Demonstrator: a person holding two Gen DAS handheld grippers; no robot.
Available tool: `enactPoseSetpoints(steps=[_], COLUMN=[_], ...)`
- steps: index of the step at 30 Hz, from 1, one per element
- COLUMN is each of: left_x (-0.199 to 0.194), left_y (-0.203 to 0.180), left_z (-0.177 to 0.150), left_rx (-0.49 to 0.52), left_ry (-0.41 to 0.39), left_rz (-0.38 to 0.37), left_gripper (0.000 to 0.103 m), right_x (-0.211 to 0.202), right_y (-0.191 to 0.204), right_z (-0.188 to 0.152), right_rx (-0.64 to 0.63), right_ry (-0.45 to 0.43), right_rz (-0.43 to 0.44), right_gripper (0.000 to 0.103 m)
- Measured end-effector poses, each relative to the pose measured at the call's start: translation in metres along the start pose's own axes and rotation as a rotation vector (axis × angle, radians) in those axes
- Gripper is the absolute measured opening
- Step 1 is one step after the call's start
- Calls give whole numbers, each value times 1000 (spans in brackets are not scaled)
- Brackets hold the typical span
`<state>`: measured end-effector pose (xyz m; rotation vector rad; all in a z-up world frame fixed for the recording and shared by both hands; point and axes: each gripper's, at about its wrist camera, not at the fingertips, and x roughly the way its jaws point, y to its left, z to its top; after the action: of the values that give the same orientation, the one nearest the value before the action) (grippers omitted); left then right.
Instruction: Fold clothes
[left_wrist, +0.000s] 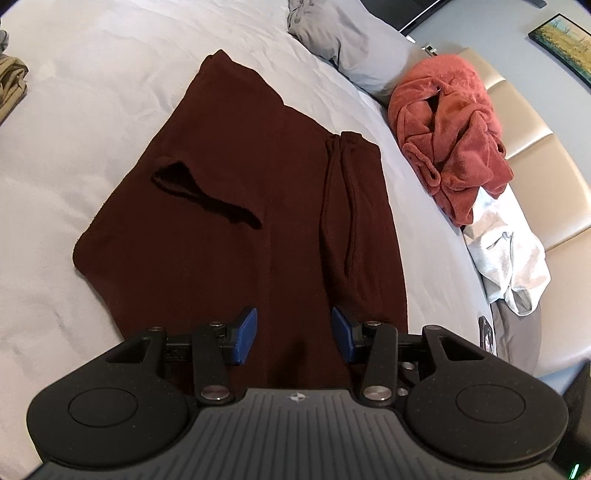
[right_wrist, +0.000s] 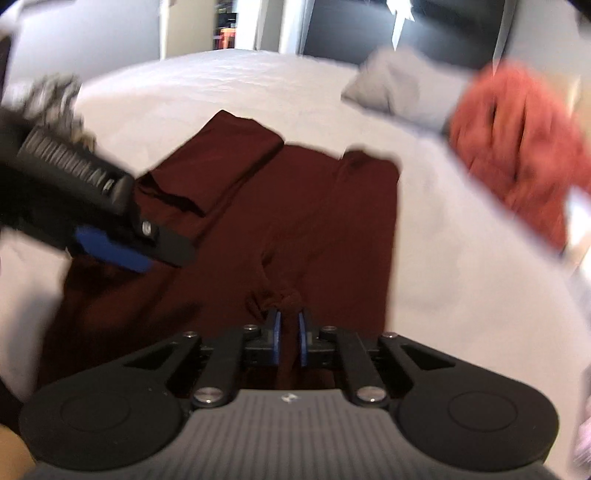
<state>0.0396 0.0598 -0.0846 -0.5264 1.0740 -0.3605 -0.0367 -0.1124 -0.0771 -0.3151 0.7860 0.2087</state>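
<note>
Pinching a bunched tuft of the maroon sweatpants at their near edge, the right hand-held gripper has its blue pads drawn almost together with a knot of fabric caught between them. The left hand-held gripper hangs over the same near edge, its pads about half apart with nothing held; cloth lies beneath them, untouched as far as I can tell.

The sweatpants lie spread on the bed, partly folded, waistband and drawstring toward the bed's right side, one leg running toward the far edge. A pocket mouth gapes on the upper layer. A red fleece robe and a pale grey garment sit along the bed's right edge, a grey pillow at the far right corner.

Risks, as judged:
- The right grip looks to be on a small wrinkle, maybe only the top layer; lifting could separate the layers and undo the fold.
- With only one side held, a pull would drag the cloth askew.
- The loose drawstring may trail out of the fold.
- The right wrist view is blurred, so the depth of the bite is uncertain.
</note>
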Motion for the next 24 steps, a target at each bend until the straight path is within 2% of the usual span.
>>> enactPoseSetpoints(steps=[3,7,11,12,13,14,16,24], left_x=[8,25,58,66,74,81,96,143], left_y=[-1,-12,-31,-35,-39,-41,-45,-49], left_z=[14,54,99,108,115,122,136,171], left_rx=[-17,-12,83,114,140,162,192,157], left_ry=[21,12,41,49,59,66,75,95], left_rz=[1,-39,-48,-41,-34,-29,-28,-126], left_gripper=[42,47,47,47,47,47,47,47], right_x=[0,1,1,1,-1,-1,1,21], right_y=[5,2,-6,-6,-7,-7,-6,6], right_z=[-6,-8,-8,-7,-7,-5,-3,-3], right_rx=[-20,-10,32,38,46,50,48,-37], right_ry=[9,4,0,-3,-6,-8,-8,34], right_rz=[34,57,82,88,95,101,108,87], right_gripper=[11,12,16,20,31,34,35,36])
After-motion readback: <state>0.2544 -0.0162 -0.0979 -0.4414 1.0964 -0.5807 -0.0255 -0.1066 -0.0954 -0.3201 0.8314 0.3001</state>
